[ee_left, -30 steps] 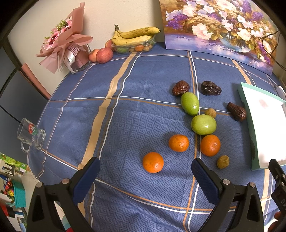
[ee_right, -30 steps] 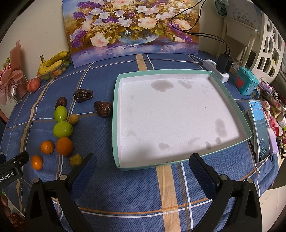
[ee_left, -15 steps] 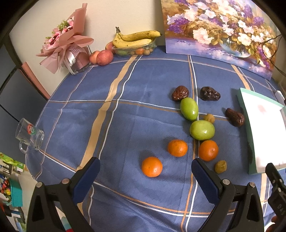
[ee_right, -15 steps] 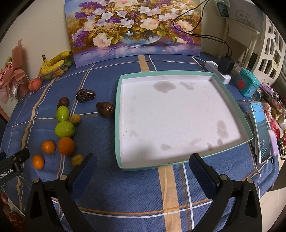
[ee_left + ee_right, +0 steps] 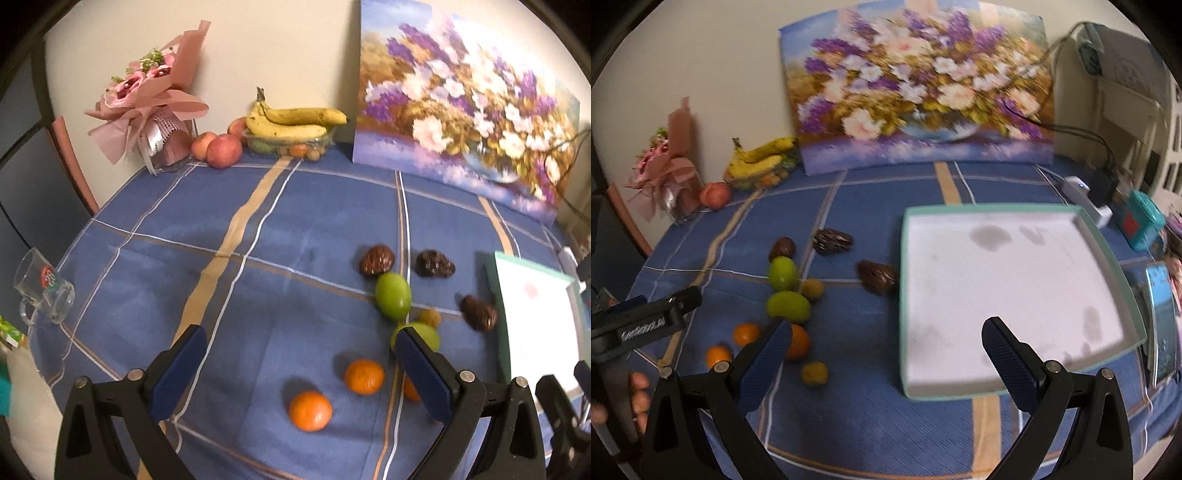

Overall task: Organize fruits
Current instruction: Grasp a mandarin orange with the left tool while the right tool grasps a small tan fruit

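Left gripper (image 5: 301,363): jaws spread wide, nothing held. Nearest orange (image 5: 310,411) lies on the blue cloth (image 5: 258,295) just below the gap between the fingers; second orange (image 5: 364,376) slightly farther and to the right, also inside the gap. Judgement: oranges are round, firm and light, and will roll on the cloth; take across the widest part with moderate squeeze.

Green fruits (image 5: 393,300) lie farther right, the nearer one partly hidden behind the right finger. Judgement: smooth skin, possibly slippery.

Dark wrinkled fruits (image 5: 877,276): one just left of the tray (image 5: 905,295). Judgement: softer, grip gently.

Right gripper (image 5: 886,354): jaws wide, empty, hovering over the tray's near-left corner; tray holds no fruit.
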Demonstrator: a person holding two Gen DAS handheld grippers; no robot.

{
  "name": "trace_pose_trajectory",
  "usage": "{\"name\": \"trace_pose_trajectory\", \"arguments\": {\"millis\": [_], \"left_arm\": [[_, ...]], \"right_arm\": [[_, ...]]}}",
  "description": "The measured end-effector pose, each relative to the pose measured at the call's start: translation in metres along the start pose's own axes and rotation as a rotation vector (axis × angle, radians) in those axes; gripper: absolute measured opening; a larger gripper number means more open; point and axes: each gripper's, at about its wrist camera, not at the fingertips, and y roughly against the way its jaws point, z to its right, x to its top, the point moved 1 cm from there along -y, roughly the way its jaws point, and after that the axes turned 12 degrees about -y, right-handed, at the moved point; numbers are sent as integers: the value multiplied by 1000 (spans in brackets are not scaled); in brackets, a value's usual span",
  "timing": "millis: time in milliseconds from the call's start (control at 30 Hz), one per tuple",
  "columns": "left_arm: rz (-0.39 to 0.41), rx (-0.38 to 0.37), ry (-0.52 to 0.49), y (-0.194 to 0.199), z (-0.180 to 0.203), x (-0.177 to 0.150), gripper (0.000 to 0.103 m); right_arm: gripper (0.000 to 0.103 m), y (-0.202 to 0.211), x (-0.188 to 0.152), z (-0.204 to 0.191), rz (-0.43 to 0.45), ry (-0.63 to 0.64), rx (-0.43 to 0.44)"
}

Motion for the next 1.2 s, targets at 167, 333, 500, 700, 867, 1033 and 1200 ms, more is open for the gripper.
{"name": "trace_pose_trajectory", "arguments": {"millis": [167,333,500,700,867,1033,1200], "left_arm": [[-49,-60,4,-7,-1,2,103],[-80,-83,20,-9,-3,-5,103],[-151,-91,52,-19,-6,-20,96],[-260,-159,89,-39,-3,-37,82],[-326,-177,82,-50,4,-47,68],[-382,-198,94,-56,6,-56,52],[-400,-201,102,-58,5,-63,38]], "right_arm": [[102,-5,2,-12,-22,39,65],[102,-9,-1,-28,-30,112,89],[102,-13,-6,-33,-50,127,108],[79,-27,-18,-36,-134,144,121],[60,-54,-36,-36,-261,156,114],[46,-67,-50,-37,-332,170,108],[36,-73,-55,-38,-362,181,95]]}}
